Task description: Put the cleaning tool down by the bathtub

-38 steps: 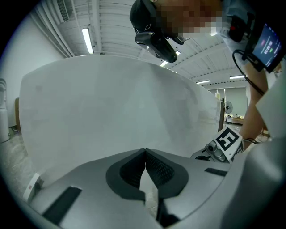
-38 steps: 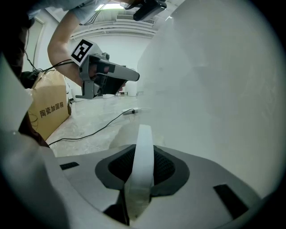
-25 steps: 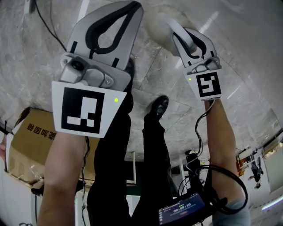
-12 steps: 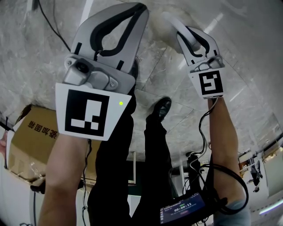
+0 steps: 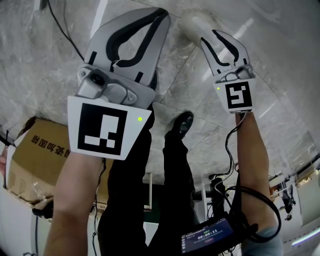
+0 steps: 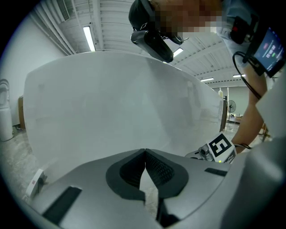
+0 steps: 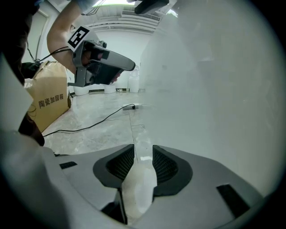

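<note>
The cleaning tool (image 7: 140,183) is a pale, whitish piece lying between the pads of my right gripper (image 7: 143,154). Its sides touch both pads while the jaws are opening. In the head view the cleaning tool (image 5: 192,21) shows as a white blur at the tip of the right gripper (image 5: 210,36), low over the marble floor. The white bathtub (image 7: 214,89) rises just to the right of that gripper. My left gripper (image 6: 145,154) is shut with nothing in it and faces the bathtub's wall (image 6: 125,103). In the head view the left gripper (image 5: 161,14) is at the left.
A cardboard box (image 5: 40,150) stands at the left on the marble floor, with a black cable (image 7: 89,123) running across the tiles. The person's legs and a black shoe (image 5: 180,122) are between the grippers. White containers (image 7: 134,82) stand by the far wall.
Both grippers have drifted a little up and to the right in the head view. The white tool has stayed at the right gripper's tip.
</note>
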`<state>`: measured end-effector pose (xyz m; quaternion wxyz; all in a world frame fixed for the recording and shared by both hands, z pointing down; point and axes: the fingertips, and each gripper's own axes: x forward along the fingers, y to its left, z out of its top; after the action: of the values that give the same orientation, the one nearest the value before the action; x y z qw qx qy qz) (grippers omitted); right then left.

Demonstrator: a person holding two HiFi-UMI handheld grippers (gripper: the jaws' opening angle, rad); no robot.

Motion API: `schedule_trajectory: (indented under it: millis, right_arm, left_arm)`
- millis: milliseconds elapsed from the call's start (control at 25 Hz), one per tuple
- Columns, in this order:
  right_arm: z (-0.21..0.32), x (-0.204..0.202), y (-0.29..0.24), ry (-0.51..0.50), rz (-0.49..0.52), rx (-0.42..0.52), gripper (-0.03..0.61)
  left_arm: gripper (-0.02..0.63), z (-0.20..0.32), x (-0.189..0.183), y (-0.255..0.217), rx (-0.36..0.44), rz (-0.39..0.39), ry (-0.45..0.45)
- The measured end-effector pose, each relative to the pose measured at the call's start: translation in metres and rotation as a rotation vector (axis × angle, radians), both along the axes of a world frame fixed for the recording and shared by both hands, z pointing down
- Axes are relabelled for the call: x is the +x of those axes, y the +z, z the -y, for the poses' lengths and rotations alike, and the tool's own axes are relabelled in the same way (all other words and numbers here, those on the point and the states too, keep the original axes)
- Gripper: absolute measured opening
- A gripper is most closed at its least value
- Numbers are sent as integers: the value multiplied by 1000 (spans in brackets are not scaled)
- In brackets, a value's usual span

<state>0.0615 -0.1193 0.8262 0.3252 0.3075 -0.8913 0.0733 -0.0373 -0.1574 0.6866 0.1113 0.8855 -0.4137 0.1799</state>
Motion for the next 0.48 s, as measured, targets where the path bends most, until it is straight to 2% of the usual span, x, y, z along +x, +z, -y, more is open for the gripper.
schedule_trajectory:
  millis: [480]
  right_arm:
    - [5, -1, -51, -42, -7, 88, 138]
  left_arm:
    - [15, -4, 4, -38, 46, -22, -17]
